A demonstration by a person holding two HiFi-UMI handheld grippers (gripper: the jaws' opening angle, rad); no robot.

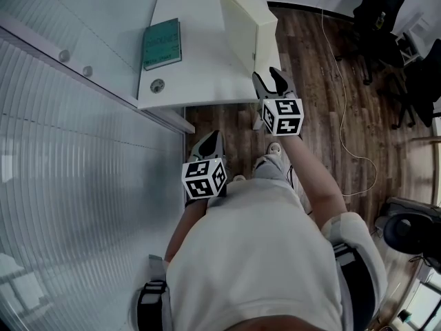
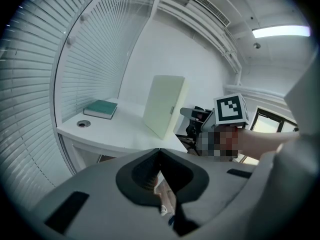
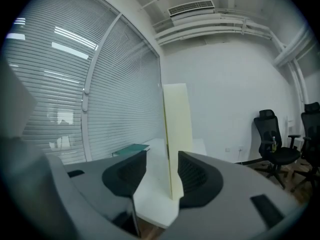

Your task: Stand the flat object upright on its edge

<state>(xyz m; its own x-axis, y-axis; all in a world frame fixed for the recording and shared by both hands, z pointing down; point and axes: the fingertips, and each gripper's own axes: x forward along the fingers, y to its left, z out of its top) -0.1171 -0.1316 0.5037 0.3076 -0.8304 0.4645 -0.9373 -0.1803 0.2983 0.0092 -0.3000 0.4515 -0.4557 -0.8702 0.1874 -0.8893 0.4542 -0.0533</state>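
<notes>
So the flat cream panel (image 1: 241, 27) is already standing upright on its edge, at the right front corner of the white desk (image 1: 200, 74). The right gripper (image 1: 270, 81) is up at the near end of it. In the right gripper view its jaws are partly open with the panel's edge in the gap. The panel sits right up against the right-hand pad, and there's clear space on the left-hand side, so it's not really clamped. The left gripper (image 1: 209, 143) hangs lower, off the desk's front edge, with its jaws closed together and nothing in them. A green book (image 1: 162, 43) lies flat near the window blinds (image 1: 76, 185), well apart from the panel, with a round cable grommet (image 1: 157, 85) just in front of it.
</notes>
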